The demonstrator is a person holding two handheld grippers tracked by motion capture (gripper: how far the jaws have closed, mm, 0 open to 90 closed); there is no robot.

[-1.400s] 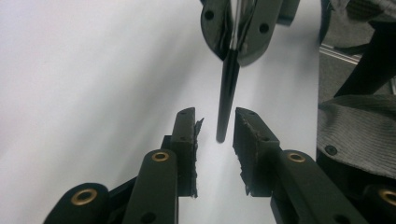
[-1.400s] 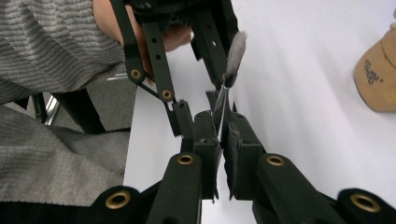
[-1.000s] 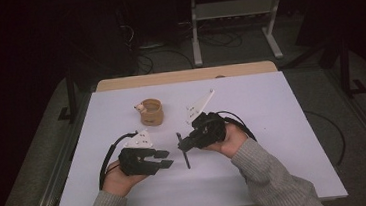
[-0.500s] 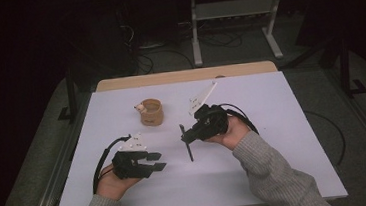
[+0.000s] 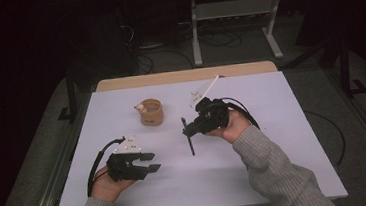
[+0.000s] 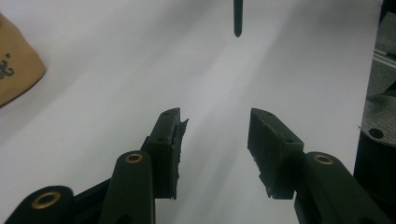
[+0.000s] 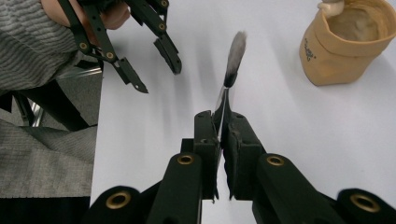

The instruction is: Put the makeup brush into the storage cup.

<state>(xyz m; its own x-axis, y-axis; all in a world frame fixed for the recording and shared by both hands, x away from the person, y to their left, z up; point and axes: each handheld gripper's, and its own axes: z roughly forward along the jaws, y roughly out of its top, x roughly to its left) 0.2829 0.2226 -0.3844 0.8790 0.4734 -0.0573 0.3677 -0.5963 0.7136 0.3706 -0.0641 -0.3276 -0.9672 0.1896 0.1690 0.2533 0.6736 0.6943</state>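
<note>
Brush clamped at the ferrule in right gripper
Looks light and stiff, bristles soft (best avoided); left gripper spread apart, holding nothing, just beside the handle tip.

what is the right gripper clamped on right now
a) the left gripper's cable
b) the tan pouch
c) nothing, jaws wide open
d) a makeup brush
d: in the right gripper view the right gripper has its jaws shut on the metal ferrule of a makeup brush, whose soft bristles point out ahead, while the tan pouch stands apart on the table.
</note>
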